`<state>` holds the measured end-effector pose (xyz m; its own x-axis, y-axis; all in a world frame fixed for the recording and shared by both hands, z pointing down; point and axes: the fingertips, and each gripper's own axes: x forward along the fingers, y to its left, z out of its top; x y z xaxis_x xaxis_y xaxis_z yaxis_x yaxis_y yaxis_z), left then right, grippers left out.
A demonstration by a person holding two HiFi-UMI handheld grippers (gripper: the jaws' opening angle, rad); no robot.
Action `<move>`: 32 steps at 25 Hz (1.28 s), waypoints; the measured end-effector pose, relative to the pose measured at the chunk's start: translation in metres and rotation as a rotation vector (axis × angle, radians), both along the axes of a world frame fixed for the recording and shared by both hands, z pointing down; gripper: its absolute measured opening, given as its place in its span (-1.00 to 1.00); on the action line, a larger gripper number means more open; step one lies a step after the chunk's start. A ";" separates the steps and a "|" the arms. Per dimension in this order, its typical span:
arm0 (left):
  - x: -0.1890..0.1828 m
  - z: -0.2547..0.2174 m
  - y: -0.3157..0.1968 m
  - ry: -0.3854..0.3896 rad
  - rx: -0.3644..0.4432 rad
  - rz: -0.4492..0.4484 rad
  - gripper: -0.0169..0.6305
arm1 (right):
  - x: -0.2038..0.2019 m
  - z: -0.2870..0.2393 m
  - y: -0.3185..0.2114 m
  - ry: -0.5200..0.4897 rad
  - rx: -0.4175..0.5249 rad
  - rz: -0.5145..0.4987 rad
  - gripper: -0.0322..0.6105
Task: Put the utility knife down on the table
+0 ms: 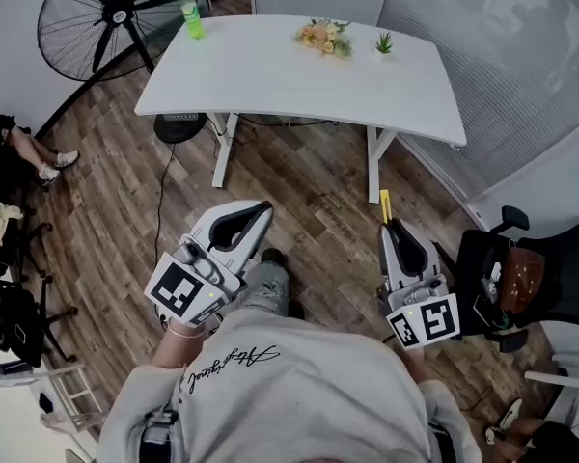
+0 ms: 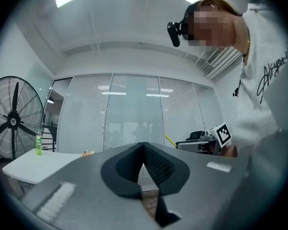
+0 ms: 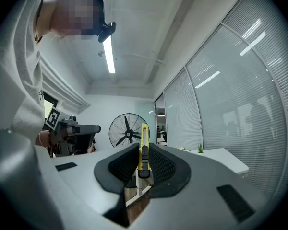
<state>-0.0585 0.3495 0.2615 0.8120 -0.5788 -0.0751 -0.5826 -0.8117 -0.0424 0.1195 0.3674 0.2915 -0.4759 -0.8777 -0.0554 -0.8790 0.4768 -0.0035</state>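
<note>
A yellow utility knife [image 3: 143, 150] with a black slider stands clamped between the pads of my right gripper [image 3: 143, 166], its tip sticking out past the fingertips. In the head view the knife [image 1: 386, 206] pokes out ahead of the right gripper [image 1: 390, 222], over the wood floor, short of the white table [image 1: 289, 75]. My left gripper [image 1: 265, 208] is held level at the left, its pads pressed together with nothing between them. From the left gripper view its jaws [image 2: 144, 147] meet at the tip, and the right gripper [image 2: 204, 140] shows beyond.
On the white table stand a green bottle [image 1: 191, 15], a flower bunch [image 1: 324, 37] and a small potted plant [image 1: 384, 42]. A large floor fan [image 1: 116, 17] is at the back left. A black office chair [image 1: 526, 278] sits at the right, a seated person [image 1: 19, 152] at the left.
</note>
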 end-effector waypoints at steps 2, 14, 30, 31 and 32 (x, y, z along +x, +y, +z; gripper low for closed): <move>0.002 -0.001 -0.004 0.002 0.006 0.008 -0.95 | -0.001 -0.001 -0.004 0.002 0.003 -0.001 -0.69; -0.011 0.000 -0.058 -0.001 0.025 0.045 -0.95 | -0.022 -0.002 -0.055 0.001 0.015 0.009 -0.69; -0.027 0.004 -0.159 0.016 0.012 0.078 -0.95 | -0.037 -0.002 -0.149 0.016 0.004 0.038 -0.69; -0.027 0.004 -0.165 0.016 0.011 0.083 -0.95 | -0.037 -0.002 -0.155 0.013 0.003 0.043 -0.69; -0.027 0.003 -0.171 0.016 0.010 0.088 -0.95 | -0.038 -0.003 -0.161 0.010 0.003 0.047 -0.69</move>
